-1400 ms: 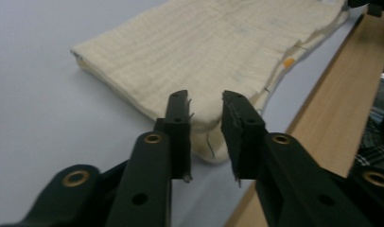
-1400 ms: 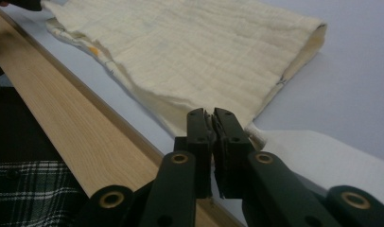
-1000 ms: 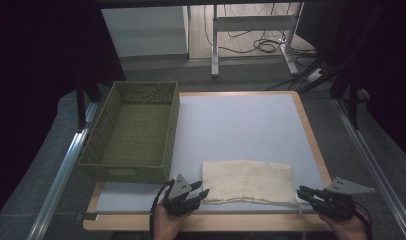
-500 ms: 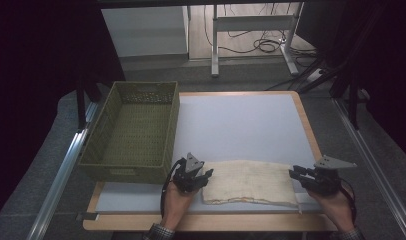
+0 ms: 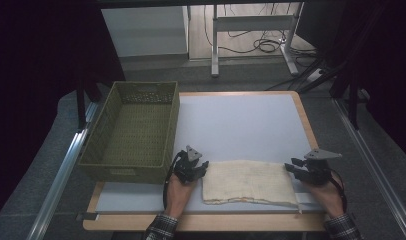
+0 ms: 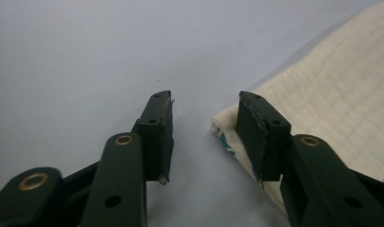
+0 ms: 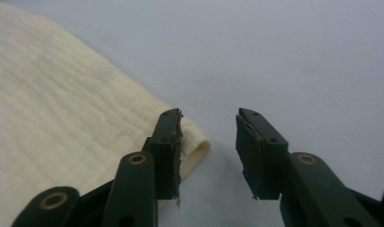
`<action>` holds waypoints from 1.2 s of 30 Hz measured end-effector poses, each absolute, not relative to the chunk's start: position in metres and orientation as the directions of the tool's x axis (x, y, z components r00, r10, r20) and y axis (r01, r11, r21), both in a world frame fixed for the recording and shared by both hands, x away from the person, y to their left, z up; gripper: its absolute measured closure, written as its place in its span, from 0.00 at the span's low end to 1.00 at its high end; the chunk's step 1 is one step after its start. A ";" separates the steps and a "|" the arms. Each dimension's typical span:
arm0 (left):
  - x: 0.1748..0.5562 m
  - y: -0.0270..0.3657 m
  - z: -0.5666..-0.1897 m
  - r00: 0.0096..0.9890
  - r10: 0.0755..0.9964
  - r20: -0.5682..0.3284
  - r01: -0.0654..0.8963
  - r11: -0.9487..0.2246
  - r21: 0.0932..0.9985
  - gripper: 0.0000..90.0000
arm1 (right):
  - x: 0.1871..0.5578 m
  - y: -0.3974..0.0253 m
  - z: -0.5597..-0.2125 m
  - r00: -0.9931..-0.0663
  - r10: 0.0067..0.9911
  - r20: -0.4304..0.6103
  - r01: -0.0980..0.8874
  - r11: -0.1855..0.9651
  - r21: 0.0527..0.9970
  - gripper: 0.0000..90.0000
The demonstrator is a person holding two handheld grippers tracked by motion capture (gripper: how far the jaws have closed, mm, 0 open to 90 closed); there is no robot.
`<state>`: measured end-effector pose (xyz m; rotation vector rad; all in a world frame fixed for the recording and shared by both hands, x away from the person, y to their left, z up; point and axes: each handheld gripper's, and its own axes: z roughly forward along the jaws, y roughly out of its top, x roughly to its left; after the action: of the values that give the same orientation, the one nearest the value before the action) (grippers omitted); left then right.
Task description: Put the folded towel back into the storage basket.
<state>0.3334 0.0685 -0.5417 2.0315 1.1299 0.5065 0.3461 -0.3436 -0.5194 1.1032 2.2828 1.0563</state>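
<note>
Table [image 5: 241, 120] | high view: basket [image 5: 131, 130] | left gripper view: cloth [image 6: 332, 94] corner teal

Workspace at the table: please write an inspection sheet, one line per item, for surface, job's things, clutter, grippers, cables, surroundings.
Surface: pale table top with a wooden edge, bare around the things on it.
Job's things: cream folded cloth lies flat near the front edge; a corner lies at each gripper's jaws.
Clutter: green woven basket at the left, nothing seen inside.
Grippers: left gripper open at the cloth's left end; right gripper open at its right end; neither clamps the cloth.
Cables: one black cable trails from the left gripper; more cables on the floor behind.
Surroundings: white cabinet, desk legs, dark curtains.
</note>
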 end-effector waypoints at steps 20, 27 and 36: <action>0.333 0.069 -0.538 0.620 0.780 -0.090 0.517 -0.320 0.794 0.95 | 0.361 -0.335 -0.509 -0.646 0.763 -0.024 0.490 0.438 0.753 0.96; 0.334 0.067 -0.529 0.590 0.807 -0.040 0.482 -0.312 0.819 0.95 | 0.401 -0.327 -0.492 -0.635 0.769 -0.078 0.469 0.463 0.752 0.96; 0.348 0.068 -0.541 0.551 0.832 -0.058 0.546 -0.308 0.779 0.79 | 0.431 -0.317 -0.513 -0.608 0.793 -0.027 0.530 0.431 0.730 0.89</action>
<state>0.3477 0.0681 -0.5412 1.9990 1.1098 0.4616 0.4310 -0.3174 -0.5125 1.1288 2.3214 0.9896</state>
